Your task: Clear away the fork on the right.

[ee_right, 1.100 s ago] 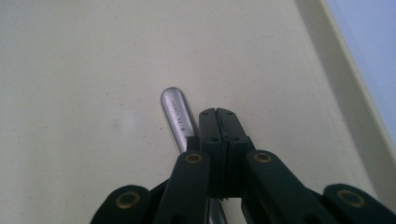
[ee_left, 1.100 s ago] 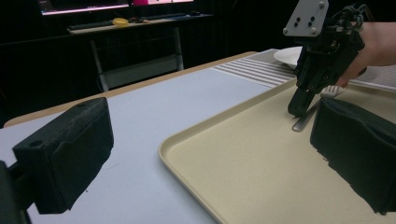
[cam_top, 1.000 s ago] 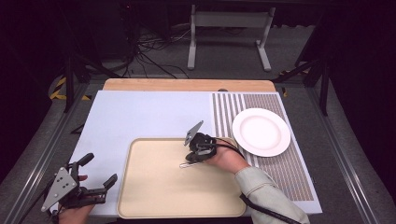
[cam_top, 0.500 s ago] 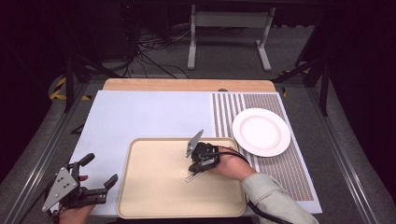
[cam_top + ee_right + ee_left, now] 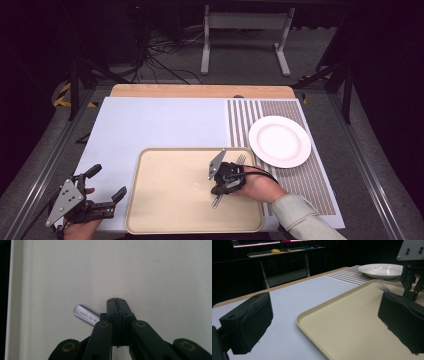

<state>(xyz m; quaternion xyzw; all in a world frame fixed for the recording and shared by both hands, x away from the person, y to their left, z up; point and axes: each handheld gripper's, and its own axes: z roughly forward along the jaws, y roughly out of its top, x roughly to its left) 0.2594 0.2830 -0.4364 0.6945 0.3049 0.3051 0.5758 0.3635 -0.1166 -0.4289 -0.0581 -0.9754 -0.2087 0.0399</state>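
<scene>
A silver fork [image 5: 239, 160] lies slanted across the right part of the beige tray [image 5: 165, 200]. My right gripper [image 5: 220, 189] is shut on its handle. In the right gripper view the shut gripper [image 5: 117, 301] points down at the tray [image 5: 150, 270], and the fork's handle end [image 5: 86, 314] sticks out to the left. I cannot tell whether the fork touches the tray. My left gripper [image 5: 107, 181] is open, off the tray's near left corner. The left gripper [image 5: 325, 325] has nothing between its pads and faces the tray rim [image 5: 312, 317], the fork tines [image 5: 383, 285] and the right gripper [image 5: 412, 282].
A white plate [image 5: 279, 141] sits on the striped mat [image 5: 245, 120] at the right, also seen as the plate [image 5: 380, 270] beyond the tray. A pale blue mat [image 5: 150, 125] covers the table's left and middle. A wooden strip [image 5: 200, 91] runs along the far edge.
My right gripper has carried the fork toward the near side of the tray and slightly to the right. The left gripper has stayed put and open.
</scene>
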